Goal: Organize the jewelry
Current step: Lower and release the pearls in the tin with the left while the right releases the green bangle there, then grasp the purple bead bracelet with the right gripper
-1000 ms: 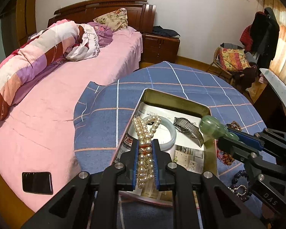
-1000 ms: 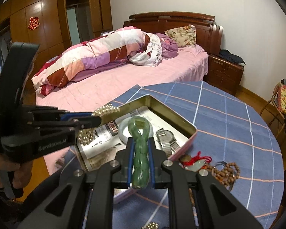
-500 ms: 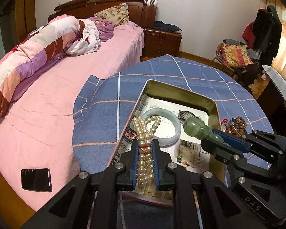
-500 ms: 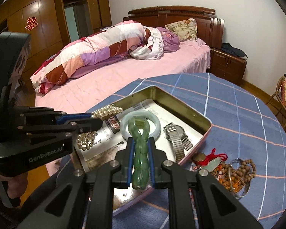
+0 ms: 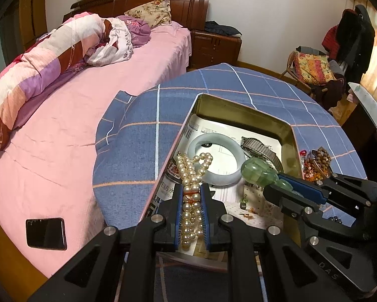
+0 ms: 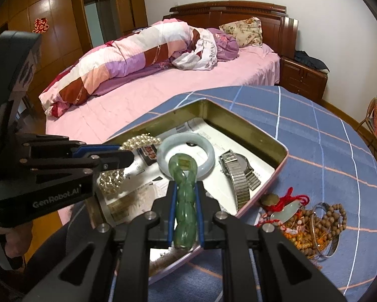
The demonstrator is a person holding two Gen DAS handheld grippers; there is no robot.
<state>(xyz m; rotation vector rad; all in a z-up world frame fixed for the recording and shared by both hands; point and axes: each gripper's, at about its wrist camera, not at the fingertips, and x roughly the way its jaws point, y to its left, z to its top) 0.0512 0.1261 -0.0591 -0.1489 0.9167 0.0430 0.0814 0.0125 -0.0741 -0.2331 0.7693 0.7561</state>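
An open metal tin (image 5: pixel 287 136) (image 6: pixel 241 125) lined with printed paper sits on the blue checked tablecloth. Inside lie a pale jade bangle (image 5: pixel 214 158) (image 6: pixel 208 151) and a metal watch (image 5: pixel 261 149) (image 6: pixel 241 173). My left gripper (image 5: pixel 191 188) (image 6: pixel 123 157) is shut on a pearl necklace (image 5: pixel 192 176) (image 6: pixel 140 142), held over the tin's near left part. My right gripper (image 6: pixel 185 188) (image 5: pixel 279 185) is shut on a green jade bead bracelet (image 6: pixel 184 196) (image 5: pixel 257 173), which hangs low over the tin beside the bangle.
A heap of loose jewelry (image 6: pixel 311 221) (image 5: pixel 316 161) with brown wooden beads, a red cord and a pendant lies on the cloth right of the tin. A pink bed (image 5: pixel 75 115) borders the table's left side, with a black phone (image 5: pixel 46 234) on it. A chair (image 5: pixel 311 68) stands at far right.
The right gripper has come down and leftward with the green bracelet, from above the tin's right rim to low inside it next to the bangle. The left gripper has stayed put with the pearls.
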